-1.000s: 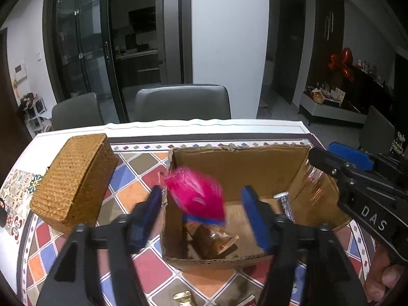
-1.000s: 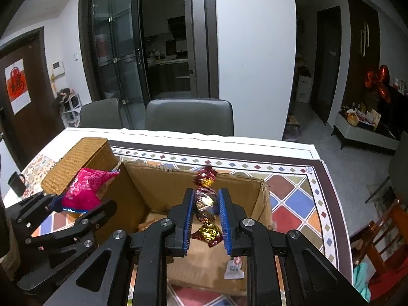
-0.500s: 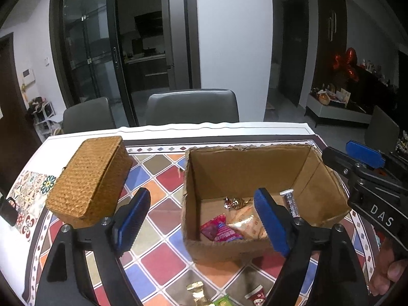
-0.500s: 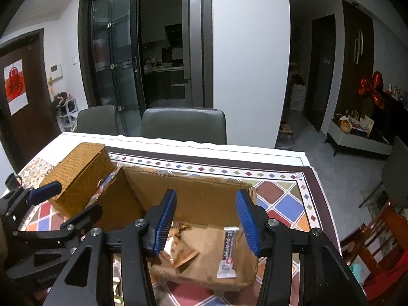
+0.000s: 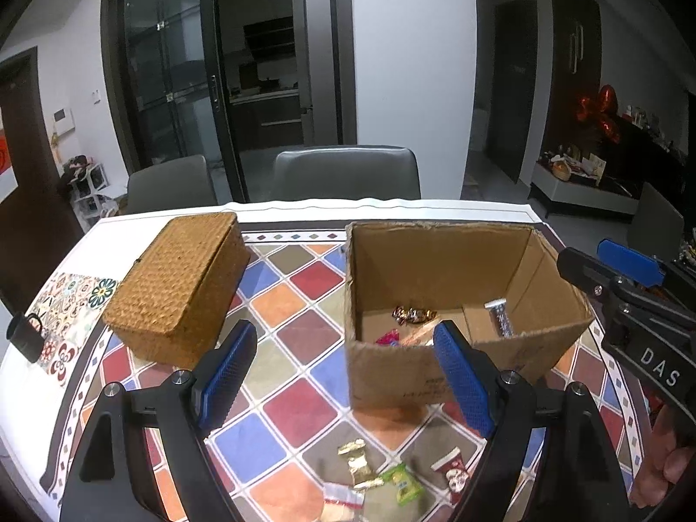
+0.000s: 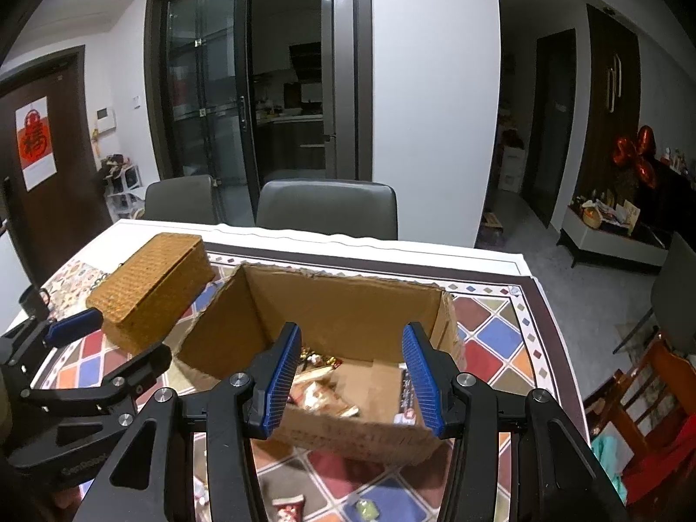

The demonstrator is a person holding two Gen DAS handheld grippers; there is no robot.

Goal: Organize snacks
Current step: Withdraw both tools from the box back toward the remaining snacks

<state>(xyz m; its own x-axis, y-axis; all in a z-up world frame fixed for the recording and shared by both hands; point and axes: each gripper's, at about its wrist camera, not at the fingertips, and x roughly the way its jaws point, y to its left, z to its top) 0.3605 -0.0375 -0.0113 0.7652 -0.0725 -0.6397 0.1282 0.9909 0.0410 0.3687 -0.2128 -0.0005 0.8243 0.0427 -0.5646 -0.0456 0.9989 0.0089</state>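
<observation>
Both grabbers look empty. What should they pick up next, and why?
Probably lower the open left gripper toward the loose wrapped snacks, such as the gold foil candy, lying on the colourful tiled tablecloth in front of the open cardboard box. The right gripper is open and empty too, and these snacks are not yet in the box.

Black gripper (image 5: 346,376) frames, blue ribbed pads (image 6: 282,380) (silver screws).

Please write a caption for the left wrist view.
Open left gripper above loose wrapped snacks, facing brown cardboard box.
</observation>
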